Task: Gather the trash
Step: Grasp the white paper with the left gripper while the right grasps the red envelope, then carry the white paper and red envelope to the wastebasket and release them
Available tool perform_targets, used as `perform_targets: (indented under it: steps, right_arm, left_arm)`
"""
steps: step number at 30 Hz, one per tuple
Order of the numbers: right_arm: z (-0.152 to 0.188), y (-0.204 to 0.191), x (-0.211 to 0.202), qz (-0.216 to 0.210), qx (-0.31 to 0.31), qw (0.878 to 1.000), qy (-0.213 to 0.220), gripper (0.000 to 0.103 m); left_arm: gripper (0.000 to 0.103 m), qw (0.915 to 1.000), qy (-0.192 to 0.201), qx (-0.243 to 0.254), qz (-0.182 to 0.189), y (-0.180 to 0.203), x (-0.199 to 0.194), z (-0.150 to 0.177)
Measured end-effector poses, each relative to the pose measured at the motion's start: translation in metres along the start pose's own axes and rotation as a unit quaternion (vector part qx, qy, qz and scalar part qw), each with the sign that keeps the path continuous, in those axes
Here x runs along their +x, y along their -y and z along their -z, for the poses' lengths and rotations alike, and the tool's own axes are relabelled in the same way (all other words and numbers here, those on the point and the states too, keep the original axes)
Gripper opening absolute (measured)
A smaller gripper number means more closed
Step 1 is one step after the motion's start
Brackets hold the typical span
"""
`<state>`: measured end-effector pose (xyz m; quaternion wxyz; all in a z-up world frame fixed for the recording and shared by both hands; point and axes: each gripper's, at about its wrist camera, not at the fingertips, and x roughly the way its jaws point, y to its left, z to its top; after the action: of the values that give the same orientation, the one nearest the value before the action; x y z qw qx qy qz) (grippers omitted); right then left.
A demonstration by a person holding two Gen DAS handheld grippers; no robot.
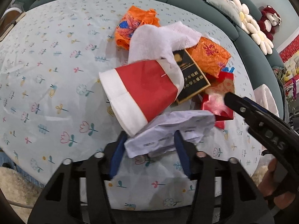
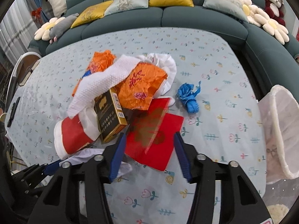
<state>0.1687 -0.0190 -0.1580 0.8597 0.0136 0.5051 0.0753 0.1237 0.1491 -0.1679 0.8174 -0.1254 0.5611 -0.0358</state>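
A pile of trash lies on the flowered table [image 2: 214, 65]. In it are a tipped red and white paper cup [image 1: 138, 95], a black and gold box [image 2: 110, 115], orange wrappers [image 2: 142, 87] and white tissue [image 2: 101, 84]. My left gripper [image 1: 149, 133] points down at the pile's near edge. Crumpled white paper [image 1: 168, 132] fills its gap and both pads touch it. My right gripper [image 2: 149, 134] hovers open over a flat red envelope [image 2: 153, 138], wider than the gap. A crumpled blue strip [image 2: 188, 99] lies apart to the right.
A bin lined with a white bag [image 2: 280, 130] stands off the table's right edge. A teal sofa [image 2: 168, 16] with cushions and soft toys curves behind the table. A dark flat object [image 2: 13, 112] lies near the left edge. A hand [image 1: 271, 177] holds the right gripper.
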Motion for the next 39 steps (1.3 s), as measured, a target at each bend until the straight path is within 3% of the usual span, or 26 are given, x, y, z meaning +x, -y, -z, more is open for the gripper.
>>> perform_targets:
  steps: [2, 3, 6, 11, 23, 39]
  right_arm:
    - [0.001, -0.001, 0.006, -0.002, 0.001, 1.0, -0.007, 0.04]
    - [0.002, -0.001, 0.009, -0.005, 0.0, 1.0, -0.011, 0.037]
    - [0.008, -0.001, 0.015, -0.011, -0.003, 1.0, -0.024, 0.017]
    - [0.014, 0.004, 0.007, -0.016, -0.001, 1.0, -0.017, 0.005]
    - [0.018, 0.041, -0.054, -0.01, 0.029, 0.999, 0.045, 0.004]
    - [0.032, 0.113, -0.141, 0.013, 0.076, 0.988, 0.131, 0.004]
  left_arm:
    - [0.041, 1.0, -0.004, -0.001, 0.005, 0.0, 0.001, 0.001]
    - [0.036, 1.0, -0.003, -0.001, 0.005, 0.001, 0.001, 0.002]
    - [0.031, 0.9999, -0.002, 0.007, 0.009, 0.005, -0.002, 0.004]
    - [0.026, 0.9998, 0.004, 0.017, 0.014, 0.016, -0.01, 0.009]
    - [0.015, 0.9963, 0.042, 0.06, 0.045, 0.068, -0.049, 0.016]
    - [0.014, 0.9815, 0.098, 0.148, 0.071, 0.161, -0.093, 0.013]
